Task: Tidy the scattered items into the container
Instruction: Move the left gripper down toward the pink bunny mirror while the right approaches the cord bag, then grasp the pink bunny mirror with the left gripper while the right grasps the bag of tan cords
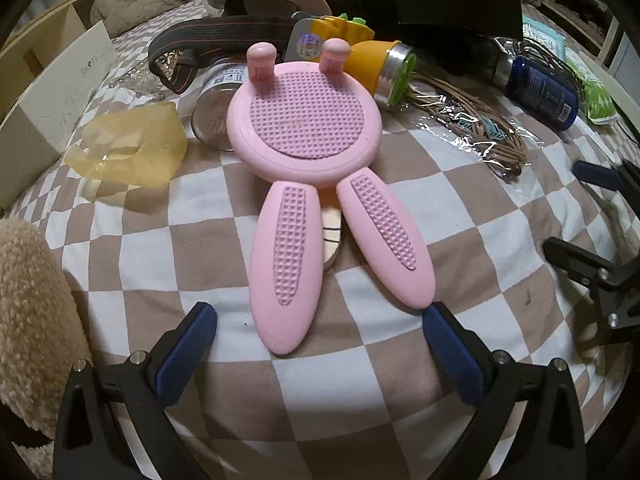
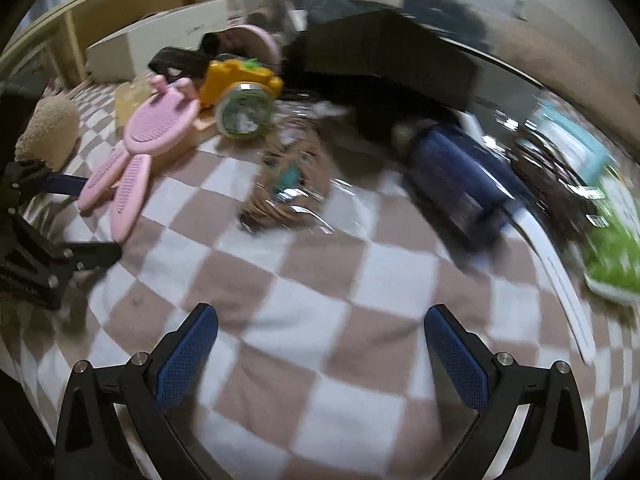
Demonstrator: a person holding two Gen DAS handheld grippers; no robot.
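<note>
The left claw [image 1: 320,344] is gaping wide open and holding nothing. Its blue pads are sitting just beside the tips of the pink bunny-shaped stand [image 1: 316,168]. The stand is lying flat on the checkered blanket [image 1: 460,220], its long ears pointing toward the claw and its two little pegs pointing away. The right claw [image 2: 320,348] is also spreading wide, empty, hanging over bare blanket, well apart from the blue bottle [image 2: 460,176].

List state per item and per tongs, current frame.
Left tongs: open, empty.
Right tongs: open, empty.
Pink rabbit-shaped silicone stand: lying flat on checkered blanket, ungrasped.
Yellow bottle with steel cap: on its side.
Dark blue bottle: on its side.
</note>
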